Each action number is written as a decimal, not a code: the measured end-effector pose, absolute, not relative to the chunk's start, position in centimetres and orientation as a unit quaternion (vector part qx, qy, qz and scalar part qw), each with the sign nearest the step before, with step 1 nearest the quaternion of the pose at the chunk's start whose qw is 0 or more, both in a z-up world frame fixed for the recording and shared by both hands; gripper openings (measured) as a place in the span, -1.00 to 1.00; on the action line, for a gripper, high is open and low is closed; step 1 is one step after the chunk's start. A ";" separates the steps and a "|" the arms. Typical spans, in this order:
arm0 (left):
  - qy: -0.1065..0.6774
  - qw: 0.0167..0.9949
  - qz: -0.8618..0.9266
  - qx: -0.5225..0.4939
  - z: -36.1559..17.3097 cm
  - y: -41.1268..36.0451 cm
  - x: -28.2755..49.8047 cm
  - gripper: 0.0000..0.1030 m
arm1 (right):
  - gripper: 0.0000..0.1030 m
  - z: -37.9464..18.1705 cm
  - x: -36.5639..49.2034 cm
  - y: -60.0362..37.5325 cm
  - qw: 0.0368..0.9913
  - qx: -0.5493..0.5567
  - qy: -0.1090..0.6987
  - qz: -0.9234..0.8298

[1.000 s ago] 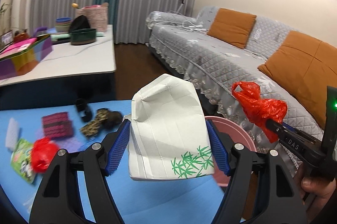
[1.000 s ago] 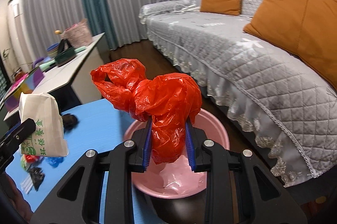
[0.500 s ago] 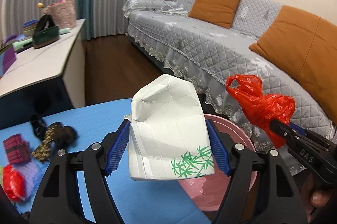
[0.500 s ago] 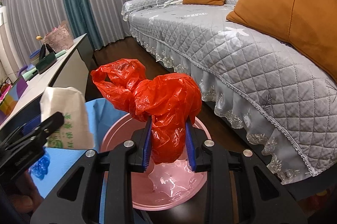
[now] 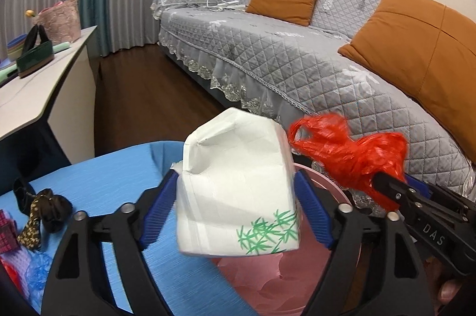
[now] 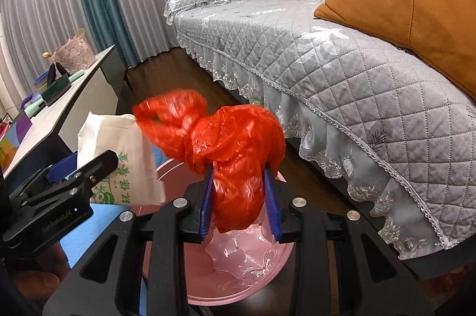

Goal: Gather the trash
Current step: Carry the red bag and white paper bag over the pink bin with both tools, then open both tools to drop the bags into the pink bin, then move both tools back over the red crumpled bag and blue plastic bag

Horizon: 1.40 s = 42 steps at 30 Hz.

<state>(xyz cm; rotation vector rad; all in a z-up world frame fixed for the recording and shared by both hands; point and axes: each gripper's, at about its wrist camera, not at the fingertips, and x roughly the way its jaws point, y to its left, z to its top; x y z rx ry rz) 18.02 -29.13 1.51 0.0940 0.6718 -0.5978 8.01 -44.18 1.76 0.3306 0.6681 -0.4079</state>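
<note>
Left wrist view: our left gripper is opening around the white paper bag above the pink basin. Our right gripper is opening too, the red plastic bag between its pads, over that basin.

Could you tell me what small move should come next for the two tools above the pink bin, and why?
Probably let both finish opening. The left tool has the white paper bag between its opening jaws, the right tool the red plastic bag, and both hang over the pink bin, so the trash should drop in.
</note>
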 end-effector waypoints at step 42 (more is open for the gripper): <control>0.290 0.956 -0.037 -0.034 3.6 1.0 8.9 0.38 | -0.14 4.1 10.1 -20.5 0.949 0.081 0.293 0.078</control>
